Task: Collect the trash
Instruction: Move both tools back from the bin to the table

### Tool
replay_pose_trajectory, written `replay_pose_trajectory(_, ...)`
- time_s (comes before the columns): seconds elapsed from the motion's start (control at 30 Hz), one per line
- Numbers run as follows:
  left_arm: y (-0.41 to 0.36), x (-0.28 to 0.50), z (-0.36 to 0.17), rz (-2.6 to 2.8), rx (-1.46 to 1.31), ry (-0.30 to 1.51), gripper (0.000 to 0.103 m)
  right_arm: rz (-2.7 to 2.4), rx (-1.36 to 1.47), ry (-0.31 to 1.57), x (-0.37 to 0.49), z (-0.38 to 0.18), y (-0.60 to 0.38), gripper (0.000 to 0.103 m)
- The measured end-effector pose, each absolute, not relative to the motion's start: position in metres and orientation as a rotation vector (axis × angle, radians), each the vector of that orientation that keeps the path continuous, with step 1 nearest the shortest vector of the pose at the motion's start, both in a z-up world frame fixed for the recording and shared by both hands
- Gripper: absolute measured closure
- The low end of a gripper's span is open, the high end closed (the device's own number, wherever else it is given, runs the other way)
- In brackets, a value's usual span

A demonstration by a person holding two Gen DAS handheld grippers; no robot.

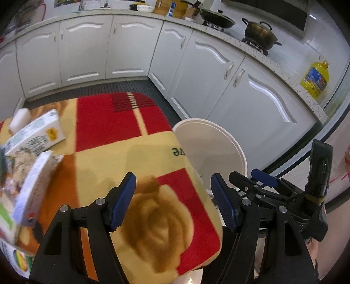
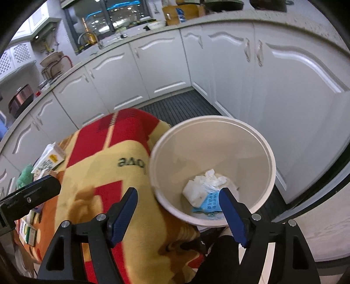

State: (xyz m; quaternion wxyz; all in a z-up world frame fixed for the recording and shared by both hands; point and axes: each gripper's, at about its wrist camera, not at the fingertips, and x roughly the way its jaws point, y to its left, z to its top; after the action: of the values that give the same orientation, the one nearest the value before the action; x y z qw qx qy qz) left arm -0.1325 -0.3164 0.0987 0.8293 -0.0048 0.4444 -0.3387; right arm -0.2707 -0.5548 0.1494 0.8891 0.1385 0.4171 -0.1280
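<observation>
A white bin stands on the floor beside a table under a red and yellow blanket. In it lie crumpled white tissue and a blue and white wrapper. My right gripper hangs open above the bin's near rim with nothing between its blue pads. My left gripper is open and empty over the blanket's right end, next to the bin. The right gripper shows at the right in the left wrist view. Milk cartons and a white box lie at the table's left.
White kitchen cabinets run along the back and right, with a dark ribbed mat on the floor before them. On the counter sit a wok, a pot and a yellow oil jug.
</observation>
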Motion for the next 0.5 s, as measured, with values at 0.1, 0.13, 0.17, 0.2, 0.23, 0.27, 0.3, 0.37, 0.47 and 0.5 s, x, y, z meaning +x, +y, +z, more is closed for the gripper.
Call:
replay_pose_trajectory(0.1,-0.297,-0.14,0.105,-0.706,-0.013,0.918,0.033,-0.245,0.268,0.86,-0.27,0.155,-0.54,0.028)
replay_pose_trajectory(0.13,-0.29,-0.142,0.108,-0.701,-0.012,0.91,0.033,-0.237,0.256,0.856,-0.269,0.157,-0.533,0.028)
replay_pose_trajectory(0.17,-0.283,-0.145,0.11,-0.695,-0.012,0.901,0.033,-0.232,0.248,0.854,-0.269,0.159,-0.528,0.028)
replay_pose_trajectory(0.2,-0.278,-0.148,0.113,-0.69,-0.011,0.893,0.033,-0.227,0.238,0.852,-0.268,0.161,-0.523,0.028)
replay_pose_trajectory(0.23,-0.272,-0.15,0.115,-0.686,-0.01,0.888,0.033,-0.221,0.228,0.849,-0.268,0.163,-0.517,0.028)
replay_pose_trajectory(0.27,-0.266,-0.152,0.117,-0.681,-0.012,0.882,0.033,-0.212,0.216,0.845,-0.267,0.165,-0.51,0.028)
replay_pose_trajectory(0.3,-0.258,-0.154,0.119,-0.678,-0.015,0.876,0.033,-0.204,0.208,0.843,-0.268,0.167,-0.505,0.028)
replay_pose_trajectory(0.37,-0.245,-0.158,0.123,-0.667,-0.018,0.862,0.033,-0.189,0.194,0.838,-0.269,0.17,-0.496,0.027)
replay_pose_trajectory(0.47,-0.228,-0.163,0.128,-0.647,-0.017,0.844,0.033,-0.164,0.17,0.832,-0.268,0.174,-0.48,0.026)
replay_pose_trajectory(0.5,-0.221,-0.165,0.128,-0.639,-0.019,0.841,0.033,-0.156,0.158,0.83,-0.268,0.176,-0.473,0.026)
